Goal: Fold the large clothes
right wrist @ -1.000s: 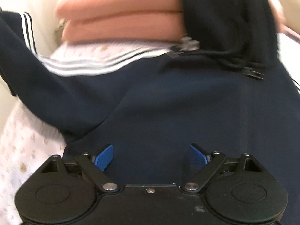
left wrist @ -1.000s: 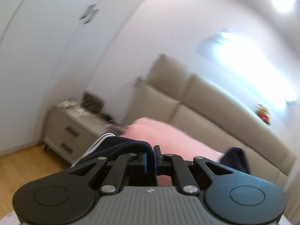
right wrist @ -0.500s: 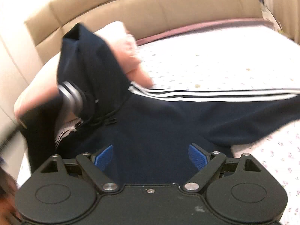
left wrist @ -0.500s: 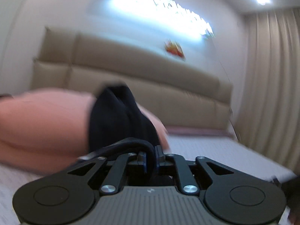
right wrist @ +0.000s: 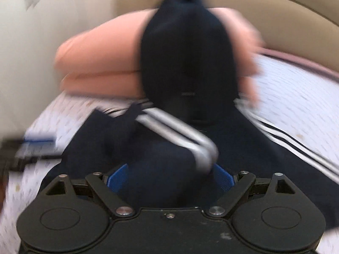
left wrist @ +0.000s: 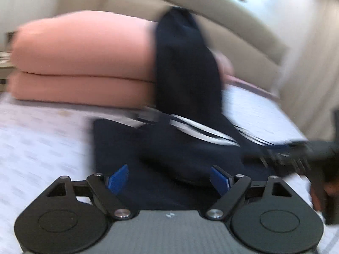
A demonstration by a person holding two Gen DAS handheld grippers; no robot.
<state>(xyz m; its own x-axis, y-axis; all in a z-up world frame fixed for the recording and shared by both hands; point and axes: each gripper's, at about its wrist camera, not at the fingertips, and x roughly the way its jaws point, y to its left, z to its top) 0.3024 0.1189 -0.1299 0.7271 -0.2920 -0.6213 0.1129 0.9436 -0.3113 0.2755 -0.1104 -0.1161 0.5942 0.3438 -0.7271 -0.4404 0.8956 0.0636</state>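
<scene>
A navy jacket with white stripes (left wrist: 184, 148) lies on the bed, its hood (left wrist: 182, 59) draped up against a pink folded quilt. My left gripper (left wrist: 169, 178) hovers low over the jacket's near part; its jaws are opening, and the cloth lies beneath them, not pinched. In the right wrist view a folded striped sleeve (right wrist: 180, 135) bulges between the wide-apart fingers of my right gripper (right wrist: 170, 178). The right gripper (left wrist: 284, 154) also shows blurred at the left view's right edge. The left gripper (right wrist: 36, 148) appears at the right view's left edge.
The pink folded quilt (left wrist: 80, 59) sits against a beige padded headboard (left wrist: 233, 12). A white printed sheet (left wrist: 38, 139) covers the bed on both sides of the jacket. A person's hand (left wrist: 317, 199) holds the right gripper. Both views are motion-blurred.
My left gripper was shut on navy cloth; it swung down toward the bed and let go, its jaws now wide. The right view swung back toward the hood, with a striped fold now between its fingers.
</scene>
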